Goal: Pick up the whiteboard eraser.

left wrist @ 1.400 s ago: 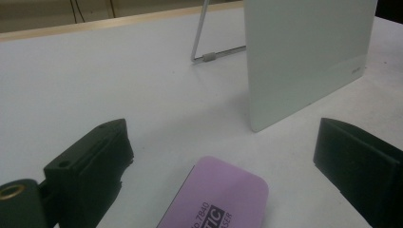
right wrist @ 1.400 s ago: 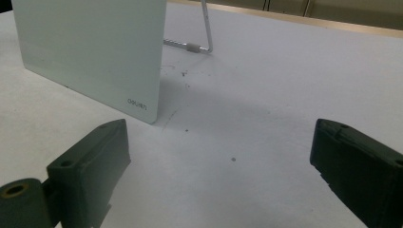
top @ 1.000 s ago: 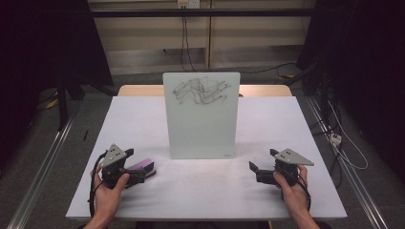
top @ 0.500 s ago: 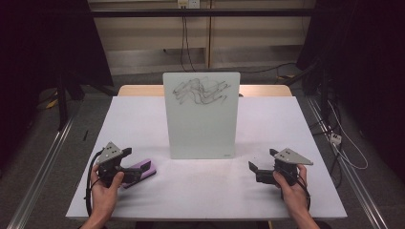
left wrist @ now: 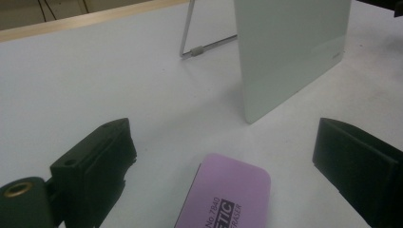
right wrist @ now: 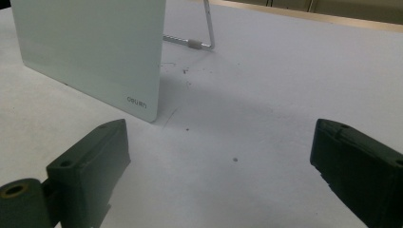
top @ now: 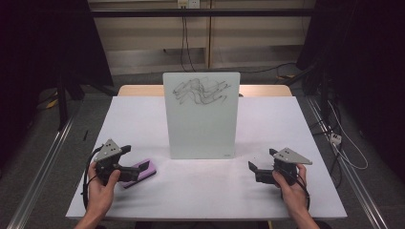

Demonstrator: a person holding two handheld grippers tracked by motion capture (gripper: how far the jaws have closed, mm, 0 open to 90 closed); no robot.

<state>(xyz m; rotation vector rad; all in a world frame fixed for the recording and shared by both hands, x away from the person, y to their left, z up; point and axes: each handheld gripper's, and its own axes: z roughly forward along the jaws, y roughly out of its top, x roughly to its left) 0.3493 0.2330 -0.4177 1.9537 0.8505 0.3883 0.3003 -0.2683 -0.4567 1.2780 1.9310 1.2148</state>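
eraser (left wrist: 228,199), label "no 7840"

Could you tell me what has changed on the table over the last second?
The left gripper has drawn back a little toward the person and now sits with its jaws open on either side of the purple eraser, not yet closed on it. The eraser, the scribbled whiteboard and the open right gripper have stayed where they were.
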